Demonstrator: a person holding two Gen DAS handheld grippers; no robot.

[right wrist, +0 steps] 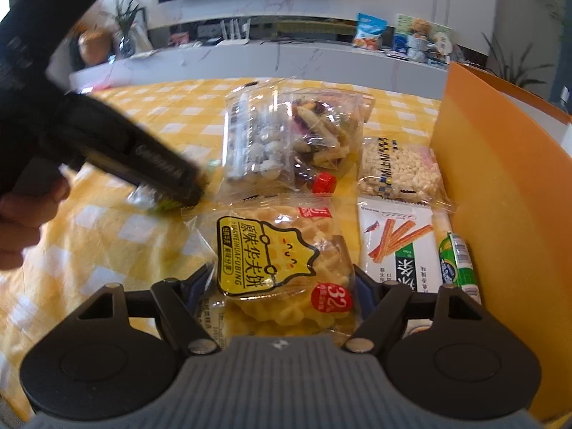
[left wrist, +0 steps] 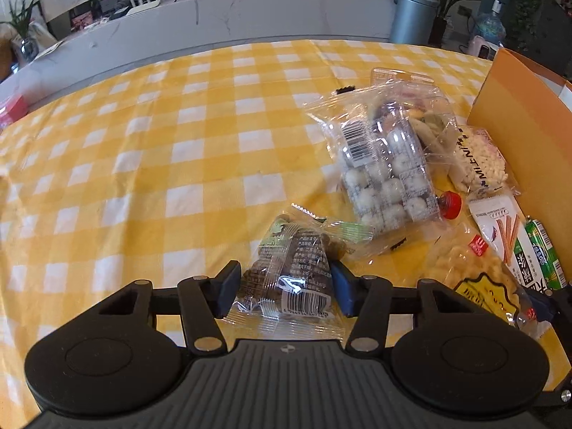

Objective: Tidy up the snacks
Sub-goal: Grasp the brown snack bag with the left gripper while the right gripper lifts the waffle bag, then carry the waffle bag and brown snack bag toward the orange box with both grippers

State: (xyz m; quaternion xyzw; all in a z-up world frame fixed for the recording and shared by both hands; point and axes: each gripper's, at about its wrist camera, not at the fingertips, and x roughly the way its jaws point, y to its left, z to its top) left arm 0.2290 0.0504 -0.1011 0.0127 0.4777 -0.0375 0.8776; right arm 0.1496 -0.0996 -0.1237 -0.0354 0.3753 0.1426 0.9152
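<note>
Left wrist view first: yellow-and-white checked cloth worktop fills most of the frame, with a tall orange cardboard box wall at the right edge. Left gripper is clamped on a clear plastic bag of dark brown snacks at lower centre, pads pressed against both sides. Up and right of it lies a clear bag of white round puffs, touching a small red-wrapped candy.

Right wrist view: right gripper is closed around a clear packet of yellow waffle biscuits, bottom centre, just left of a white churro-stick packet.
</note>
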